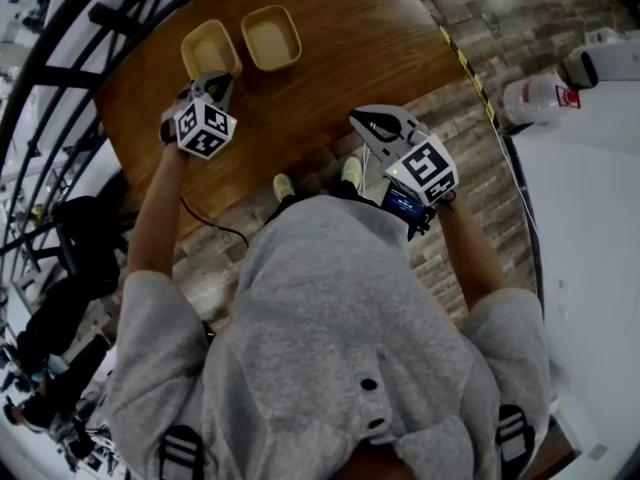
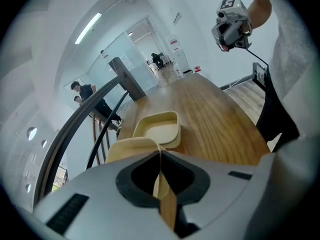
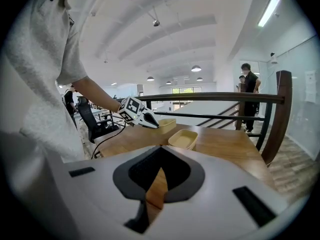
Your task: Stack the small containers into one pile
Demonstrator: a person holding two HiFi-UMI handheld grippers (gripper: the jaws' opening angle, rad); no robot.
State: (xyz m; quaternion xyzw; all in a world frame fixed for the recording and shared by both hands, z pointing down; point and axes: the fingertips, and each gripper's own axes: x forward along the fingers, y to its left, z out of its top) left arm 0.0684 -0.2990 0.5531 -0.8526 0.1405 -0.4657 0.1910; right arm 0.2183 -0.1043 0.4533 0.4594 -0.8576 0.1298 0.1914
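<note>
Open room: we find the counter [image 1: 340, 58] bare across its middle and right half. This leaves a wide lane between the left tool [image 1: 214, 80] and the right tool [image 1: 358, 120], which hang well apart, each with its jaws together.

Obstacles on the counter: the left container [image 1: 210, 48] and the right container [image 1: 271, 37] stand side by side near the far left corner, with a narrow gap between them. We note the left tool's tips just at the left container's near rim.

Obstacle beyond: a dark railing [image 3: 215, 97] runs along the counter's left and far sides.

Obstacle near: the person's shoes [image 1: 352, 171] sit at the counter's near edge.
</note>
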